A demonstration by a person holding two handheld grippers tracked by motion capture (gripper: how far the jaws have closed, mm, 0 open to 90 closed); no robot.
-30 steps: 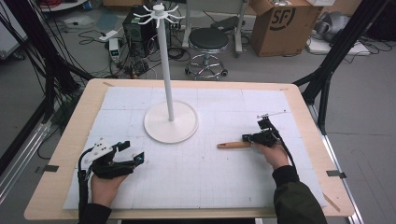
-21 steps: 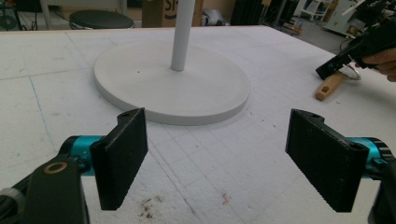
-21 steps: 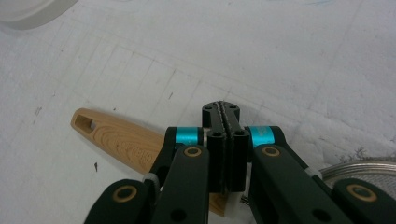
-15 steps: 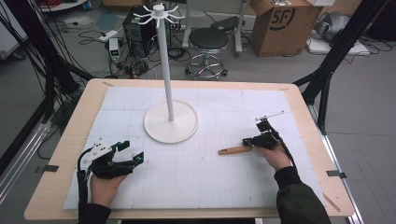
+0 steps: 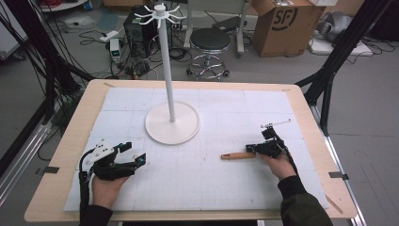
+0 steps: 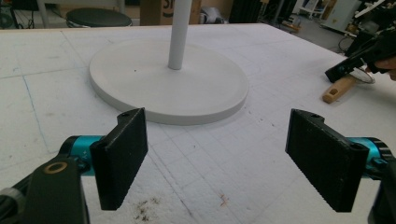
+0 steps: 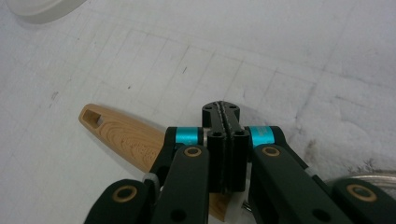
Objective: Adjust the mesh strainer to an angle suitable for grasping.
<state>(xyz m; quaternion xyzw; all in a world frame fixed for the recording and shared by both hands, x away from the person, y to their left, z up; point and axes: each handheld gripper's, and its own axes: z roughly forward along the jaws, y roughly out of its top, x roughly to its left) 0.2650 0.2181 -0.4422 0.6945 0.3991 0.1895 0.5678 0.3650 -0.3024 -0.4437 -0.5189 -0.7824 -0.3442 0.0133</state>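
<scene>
Two claws on the desk (image 5: pixel 61 160), one per hand. Landmark: white stand (image 5: pixel 171 123) with round base and tall pole, standing upright on the white mat (image 5: pixel 211 174) at the centre back.

Left claw (image 5: pixel 133 154) sits to the near left of the stand, well apart from its base, hand resting on the mat. Jaws wide, nothing between them; in the left gripper view the left claw (image 6: pixel 219 161) frames bare mat, with the stand's base (image 6: pixel 168 81) just beyond the pads.

Right claw (image 5: pixel 251 149) sits to the near right of the stand, well apart from it. In the right gripper view the right claw (image 7: pixel 220 112) has its jaws pressed together, pads touching, nothing clamped between the tips.

Wooden handle (image 5: pixel 237 156) lies flat on the mat to the near right of the stand, its free end pointing toward the left claw's side. Its other end runs under the right claw; in the right gripper view the handle (image 7: pixel 123 135), with a slot at its tip, passes below the claw's body. Cannot tell what the far end of the handle is attached to.
</scene>
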